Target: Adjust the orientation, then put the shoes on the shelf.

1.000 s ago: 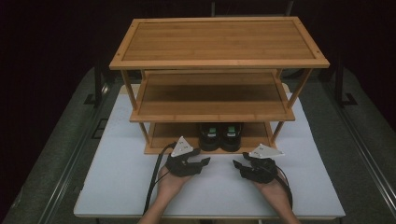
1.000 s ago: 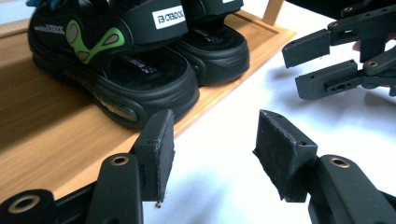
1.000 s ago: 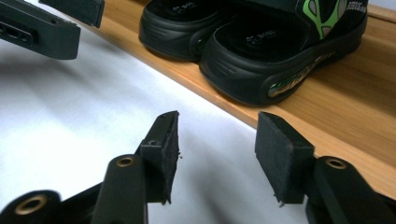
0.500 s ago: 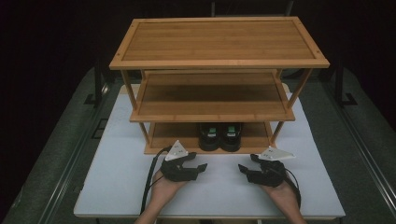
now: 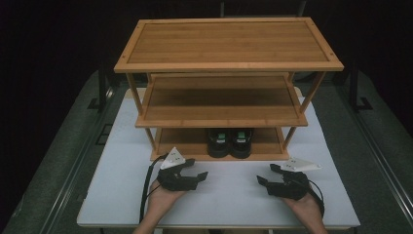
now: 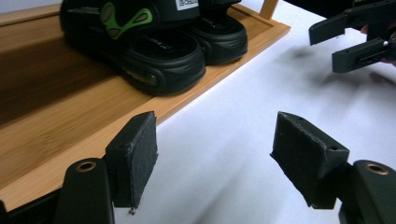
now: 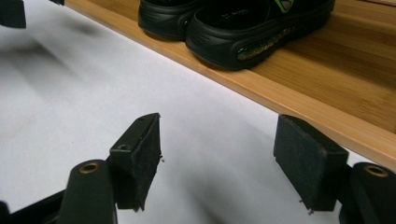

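Standing on white table (image 5: 234, 195): bamboo rack (image 5: 229, 44); dark room.

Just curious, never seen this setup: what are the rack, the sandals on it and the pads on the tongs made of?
The rack looks like bamboo or light wood: fine straight grain, satin sheen. The sandals seem moulded black rubber or foam, matte, with green inserts. The pads look like black foam rubber, with rough, crumbling edges.

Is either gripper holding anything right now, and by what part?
Nothing is held. The left gripper and right gripper are both open over the table, short of the sandals.
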### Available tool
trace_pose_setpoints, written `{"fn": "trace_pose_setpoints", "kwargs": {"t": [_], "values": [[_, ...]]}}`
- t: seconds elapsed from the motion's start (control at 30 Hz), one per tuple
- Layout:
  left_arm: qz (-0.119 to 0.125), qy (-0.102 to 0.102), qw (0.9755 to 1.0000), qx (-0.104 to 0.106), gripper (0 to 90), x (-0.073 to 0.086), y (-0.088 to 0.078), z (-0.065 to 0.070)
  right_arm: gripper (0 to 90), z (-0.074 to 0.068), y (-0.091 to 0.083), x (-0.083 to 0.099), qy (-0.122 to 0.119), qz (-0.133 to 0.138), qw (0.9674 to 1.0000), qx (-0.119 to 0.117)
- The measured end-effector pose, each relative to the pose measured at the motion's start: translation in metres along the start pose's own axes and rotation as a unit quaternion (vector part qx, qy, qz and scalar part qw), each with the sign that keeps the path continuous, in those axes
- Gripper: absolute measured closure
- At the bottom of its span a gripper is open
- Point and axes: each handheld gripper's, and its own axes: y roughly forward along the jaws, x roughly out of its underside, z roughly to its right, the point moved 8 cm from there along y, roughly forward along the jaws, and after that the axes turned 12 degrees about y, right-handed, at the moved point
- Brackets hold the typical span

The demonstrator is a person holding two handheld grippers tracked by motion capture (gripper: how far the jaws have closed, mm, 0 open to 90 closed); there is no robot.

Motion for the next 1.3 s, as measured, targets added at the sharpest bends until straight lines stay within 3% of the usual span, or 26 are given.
{"fn": "trace_pose_setpoints", "kwargs": {"t": [0.4,0.53,1.3], "values": [[-0.005,-0.002,0.9998,-0.018,29.0,0.015,-0.025,-0.013,30.6,0.001,-0.015,0.007,-0.006,0.002,1.0000,0.004],[-0.004,-0.014,0.9997,-0.022,28.7,0.022,-0.030,-0.018,30.4,0.004,-0.019,0.010,-0.003,0.005,1.0000,0.007],[-0.002,-0.032,0.9986,-0.041,24.2,0.046,-0.059,-0.022,28.5,0.024,-0.044,0.029,0.024,0.018,0.9993,0.023]]}}
